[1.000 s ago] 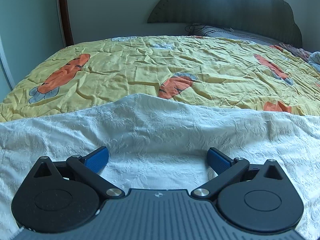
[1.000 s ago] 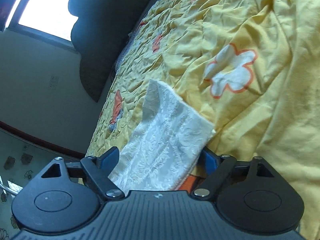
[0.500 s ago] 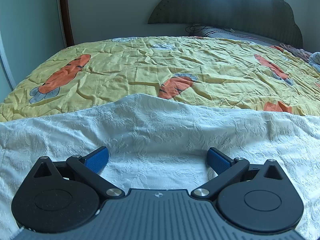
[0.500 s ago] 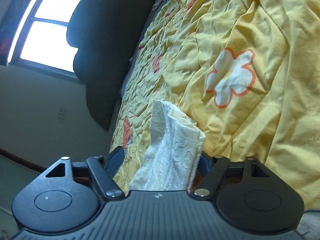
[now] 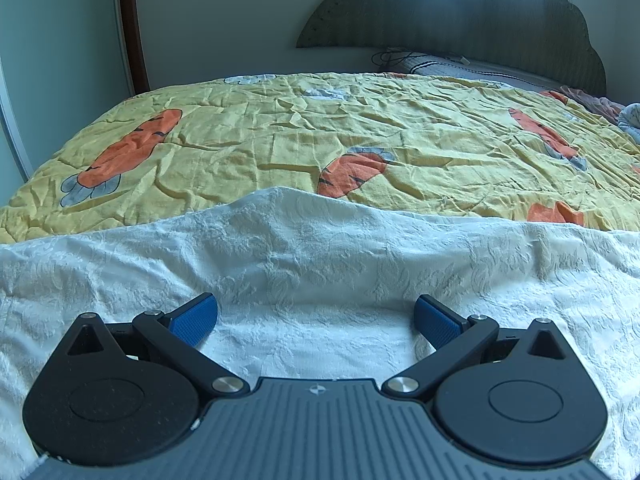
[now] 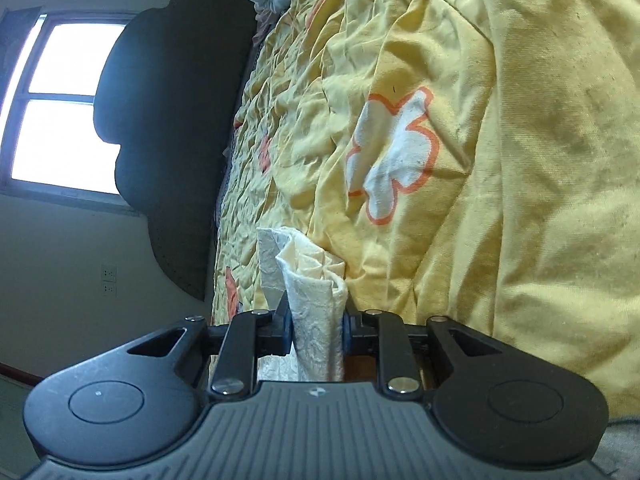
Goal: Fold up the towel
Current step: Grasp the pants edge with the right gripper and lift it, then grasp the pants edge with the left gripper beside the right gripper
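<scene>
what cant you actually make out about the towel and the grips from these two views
- Left wrist view: the towel runs off both side edges, and the left tool, its fingers spread apart, covers its near edge, so its full outline is unknown.
- Right wrist view: only a bunched part of the towel shows in the right tool; the tool body hides the rest.
- Neither view shows the other tool.

L wrist cam low, level toward headboard (image 5: 460, 12), R cam rolled sideways, both share yellow bedspread (image 5: 280, 128).

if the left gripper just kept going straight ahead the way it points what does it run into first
Probably the white towel: it lies spread between the open fingers of the left gripper and humps up ahead. Beyond it is the yellow bedspread. Depth is hard to judge.
</scene>
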Motion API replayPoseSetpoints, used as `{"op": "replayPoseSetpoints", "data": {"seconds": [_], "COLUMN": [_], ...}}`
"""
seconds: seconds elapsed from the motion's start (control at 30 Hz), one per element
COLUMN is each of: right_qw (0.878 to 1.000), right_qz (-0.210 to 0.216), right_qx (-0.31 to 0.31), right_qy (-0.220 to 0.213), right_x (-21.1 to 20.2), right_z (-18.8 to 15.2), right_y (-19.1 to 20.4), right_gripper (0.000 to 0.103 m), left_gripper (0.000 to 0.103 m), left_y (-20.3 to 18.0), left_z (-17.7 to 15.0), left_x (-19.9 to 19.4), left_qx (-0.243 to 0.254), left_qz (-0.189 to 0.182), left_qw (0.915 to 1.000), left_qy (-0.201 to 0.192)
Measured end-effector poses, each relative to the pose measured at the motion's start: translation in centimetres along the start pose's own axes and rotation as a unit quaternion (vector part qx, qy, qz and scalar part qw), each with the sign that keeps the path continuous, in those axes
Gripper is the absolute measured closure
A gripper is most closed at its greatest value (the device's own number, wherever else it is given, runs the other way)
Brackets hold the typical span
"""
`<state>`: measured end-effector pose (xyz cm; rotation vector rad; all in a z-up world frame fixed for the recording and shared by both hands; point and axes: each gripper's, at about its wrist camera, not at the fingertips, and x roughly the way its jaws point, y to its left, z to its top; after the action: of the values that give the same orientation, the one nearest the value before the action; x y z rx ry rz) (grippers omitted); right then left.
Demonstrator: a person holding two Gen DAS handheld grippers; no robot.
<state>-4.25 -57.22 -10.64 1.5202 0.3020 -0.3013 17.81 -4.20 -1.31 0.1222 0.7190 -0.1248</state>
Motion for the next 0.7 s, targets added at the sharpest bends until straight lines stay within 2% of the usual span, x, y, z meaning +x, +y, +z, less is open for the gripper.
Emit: {"op": "replayPoseSetpoints", "data": {"seconds": [0.23,0.3,0.37,0.4,0.43,0.47,0.5,0.53,0.6,0.67,0.7], "right_qw": [0.999,0.999,0.997,0.992,0.985,0.972,0.954,0.929,0.864,0.816,0.796], "right_qz": [0.014,0.009,-0.018,-0.031,-0.040,-0.048,-0.055,-0.064,-0.078,-0.069,-0.064], "right_qx": [0.023,-0.006,-0.065,-0.111,-0.159,-0.222,-0.286,-0.357,-0.490,-0.568,-0.597], "right_qy": [-0.026,-0.030,-0.043,-0.050,-0.054,-0.060,-0.066,-0.073,-0.085,-0.084,-0.083], "right_x": [-0.3,-0.4,-0.8,-1.1,-1.4,-1.8,-2.1,-2.3,-2.5,-2.5,-2.6], "right_z": [0.1,0.0,-0.4,-0.9,-1.4,-2.3,-3.5,-5.0,-8.8,-12.1,-13.5], "right_y": [-0.9,-0.7,0.3,1.3,2.3,3.7,5.2,6.6,9.0,10.3,10.7], "right_gripper": [0.081,0.083,0.085,0.086,0.086,0.086,0.086,0.086,0.087,0.087,0.087], "left_gripper": [0.002,0.002,0.001,0.000,0.005,0.011,0.026,0.031,0.031,0.029,0.029], "left_y": [0.0,0.0,0.0,0.0,0.0,0.0,-0.1,-0.5,-1.8,-4.5,-6.0], "left_z": [0.0,0.0,0.0,0.1,0.1,0.4,0.8,1.3,2.5,3.7,4.2], "left_x": [0.0,0.0,-0.1,-0.2,-0.5,-0.8,-1.2,-1.8,-3.3,-4.9,-5.5], "left_qx": [0.000,0.000,0.000,0.000,0.000,-0.002,-0.009,-0.024,-0.050,-0.051,-0.049], "left_qz": [0.000,0.000,-0.001,-0.002,-0.004,-0.007,-0.015,-0.035,-0.088,-0.138,-0.166], "left_qw": [1.0000,1.0000,1.0000,1.0000,1.0000,1.0000,0.9998,0.9991,0.9948,0.9890,0.9848], "left_qy": [0.000,0.000,-0.001,-0.001,-0.003,-0.002,0.004,0.010,0.004,-0.015,-0.019]}}
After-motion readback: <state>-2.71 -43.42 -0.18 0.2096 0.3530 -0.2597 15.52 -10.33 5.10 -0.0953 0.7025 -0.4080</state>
